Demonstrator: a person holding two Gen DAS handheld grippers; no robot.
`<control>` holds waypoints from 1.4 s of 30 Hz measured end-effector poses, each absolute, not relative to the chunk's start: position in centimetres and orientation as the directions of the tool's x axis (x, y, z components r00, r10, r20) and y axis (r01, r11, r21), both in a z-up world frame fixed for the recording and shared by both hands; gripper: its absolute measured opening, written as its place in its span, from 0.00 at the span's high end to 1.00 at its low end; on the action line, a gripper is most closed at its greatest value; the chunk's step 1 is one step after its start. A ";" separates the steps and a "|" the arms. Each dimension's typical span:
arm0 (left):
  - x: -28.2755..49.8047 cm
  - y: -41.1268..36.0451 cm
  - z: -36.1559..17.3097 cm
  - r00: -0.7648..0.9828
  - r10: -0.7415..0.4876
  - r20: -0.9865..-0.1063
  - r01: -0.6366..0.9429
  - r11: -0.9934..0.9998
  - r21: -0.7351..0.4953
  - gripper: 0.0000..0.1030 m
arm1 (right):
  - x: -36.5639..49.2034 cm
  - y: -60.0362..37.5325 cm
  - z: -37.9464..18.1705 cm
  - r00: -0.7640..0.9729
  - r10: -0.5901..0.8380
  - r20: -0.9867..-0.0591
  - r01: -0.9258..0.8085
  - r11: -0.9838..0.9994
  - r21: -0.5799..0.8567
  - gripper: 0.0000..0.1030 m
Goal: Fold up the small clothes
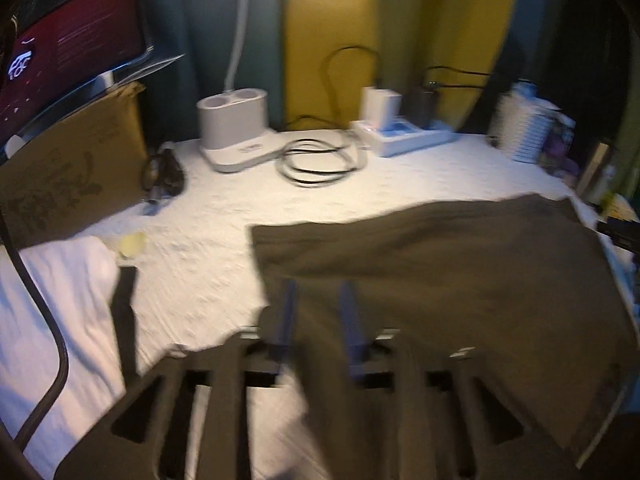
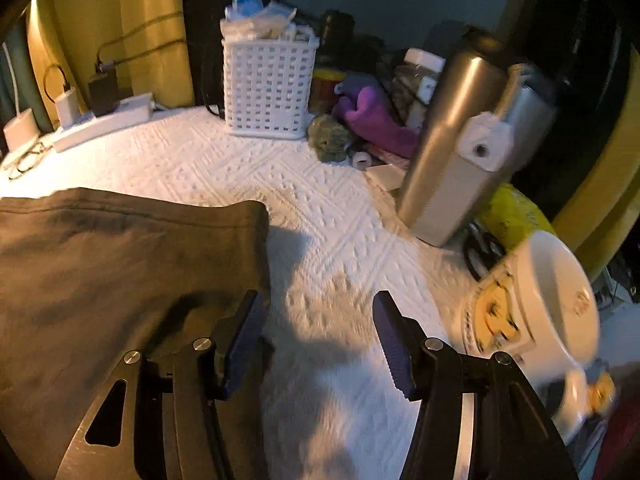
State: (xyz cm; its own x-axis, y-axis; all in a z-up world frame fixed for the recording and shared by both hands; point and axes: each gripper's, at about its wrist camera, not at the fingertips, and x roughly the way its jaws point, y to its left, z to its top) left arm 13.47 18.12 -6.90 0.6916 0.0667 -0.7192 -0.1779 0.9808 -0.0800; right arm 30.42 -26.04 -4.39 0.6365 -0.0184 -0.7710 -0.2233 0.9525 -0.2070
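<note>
A dark olive garment (image 1: 440,272) is seen spread flat on a desk covered with a white textured cloth (image 1: 208,232), with its right edge shown in the right wrist view beside the released right hand-held gripper (image 2: 316,320), whose blue pads are set wide apart over bare cloth. The left hand-held gripper (image 1: 318,300) is seen over the garment's near left part with a narrow gap between its fingers; whether fabric is pinched cannot be told. A white basket (image 2: 268,88) is placed at the back
</note>
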 end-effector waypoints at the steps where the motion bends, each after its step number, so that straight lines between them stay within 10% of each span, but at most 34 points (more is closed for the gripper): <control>1: 13.0 17.5 -6.8 0.697 0.045 -0.715 -0.161 0.982 -0.095 0.55 | 29.5 -25.9 -4.0 0.639 -0.005 -0.769 -0.229 0.953 -0.197 0.42; 11: 8.8 10.9 -9.0 0.646 -0.139 -0.750 -0.010 0.982 -0.191 0.54 | 21.0 -21.6 -4.4 0.600 0.119 -0.791 -0.343 0.931 -0.120 0.42; 26: 7.0 10.5 -11.0 0.633 -0.050 -0.773 -0.029 0.996 -0.088 0.54 | 16.1 -22.4 -6.9 0.562 0.102 -0.821 -0.330 0.938 -0.109 0.42; 42: 6.5 7.3 -8.0 0.702 -0.092 -0.706 -0.018 0.989 -0.147 0.43 | 12.9 -26.8 -5.7 0.616 0.082 -0.783 -0.262 0.959 -0.106 0.20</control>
